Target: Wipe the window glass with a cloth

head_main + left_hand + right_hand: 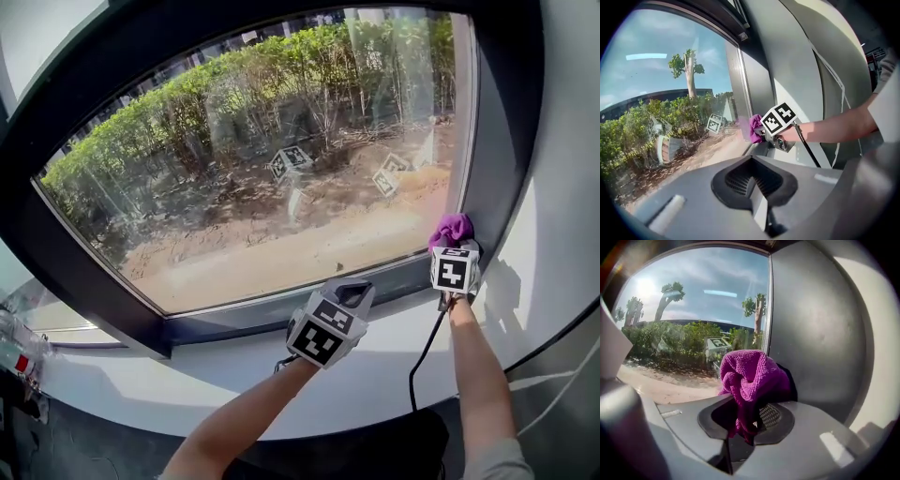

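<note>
The window glass fills a dark frame above a white sill. A purple cloth is bunched at the glass's lower right corner, against the dark frame post. My right gripper is shut on the purple cloth, which bulges out past its jaws. From the left gripper view the cloth and right gripper show at the pane's edge. My left gripper hovers over the sill below the glass, jaws shut and empty.
A white sill runs below the dark window frame. A black cable hangs from the right gripper. White wall stands right of the frame. Bushes and bare ground lie outside.
</note>
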Demonstrator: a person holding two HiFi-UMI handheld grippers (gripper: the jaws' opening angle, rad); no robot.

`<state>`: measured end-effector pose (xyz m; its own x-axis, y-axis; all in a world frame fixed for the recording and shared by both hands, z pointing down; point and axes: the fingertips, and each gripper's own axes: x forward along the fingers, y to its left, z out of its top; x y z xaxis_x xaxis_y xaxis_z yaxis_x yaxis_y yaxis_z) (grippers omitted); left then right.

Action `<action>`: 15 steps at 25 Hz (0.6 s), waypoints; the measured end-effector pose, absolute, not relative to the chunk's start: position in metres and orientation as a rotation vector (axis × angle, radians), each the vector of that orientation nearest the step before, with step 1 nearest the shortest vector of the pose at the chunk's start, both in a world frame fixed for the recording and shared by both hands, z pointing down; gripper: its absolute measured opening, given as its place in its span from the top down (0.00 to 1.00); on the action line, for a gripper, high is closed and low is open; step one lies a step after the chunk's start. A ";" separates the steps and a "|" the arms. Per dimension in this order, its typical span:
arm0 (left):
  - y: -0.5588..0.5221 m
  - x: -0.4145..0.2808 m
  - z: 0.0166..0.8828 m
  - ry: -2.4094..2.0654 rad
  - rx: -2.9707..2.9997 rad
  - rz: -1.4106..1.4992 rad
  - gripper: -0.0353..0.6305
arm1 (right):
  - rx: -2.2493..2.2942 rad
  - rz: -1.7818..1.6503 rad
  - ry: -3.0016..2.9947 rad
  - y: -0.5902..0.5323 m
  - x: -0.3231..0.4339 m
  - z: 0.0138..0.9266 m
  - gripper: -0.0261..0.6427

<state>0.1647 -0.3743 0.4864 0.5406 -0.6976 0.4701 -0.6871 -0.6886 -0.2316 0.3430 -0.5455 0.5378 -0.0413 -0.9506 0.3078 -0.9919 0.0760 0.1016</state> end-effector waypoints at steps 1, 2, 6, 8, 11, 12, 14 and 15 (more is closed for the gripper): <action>-0.374 0.164 0.487 1.234 -2.742 -0.850 0.95 | 1.934 0.215 -2.054 -0.546 0.343 0.544 0.80; -0.374 0.163 0.488 1.236 -2.744 -0.849 0.95 | 1.926 0.228 -2.045 -0.546 0.342 0.548 0.80; -0.372 0.156 0.490 1.244 -2.750 -0.848 0.95 | 1.899 0.305 -2.009 -0.546 0.341 0.569 0.80; -0.371 0.150 0.490 1.255 -2.751 -0.847 0.95 | 1.887 0.339 -1.998 -0.547 0.340 0.582 0.80; -0.366 0.141 0.491 1.269 -2.751 -0.856 0.95 | 1.892 0.337 -1.991 -0.547 0.340 0.589 0.80; -0.365 0.139 0.491 1.272 -2.749 -0.857 0.95 | 1.891 0.333 -1.990 -0.548 0.341 0.590 0.80; -0.365 0.135 0.489 1.283 -2.744 -0.851 0.95 | 1.884 0.332 -1.992 -0.549 0.341 0.588 0.80; -0.365 0.132 0.488 1.290 -2.742 -0.847 0.95 | 1.882 0.330 -1.992 -0.549 0.341 0.587 0.80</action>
<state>0.1322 -0.3647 0.4880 0.5188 -0.7135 0.4710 -0.7160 -0.6636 -0.2167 0.3409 -0.5495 0.5869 -0.0319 -0.9043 0.4257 -0.9932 0.0763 0.0876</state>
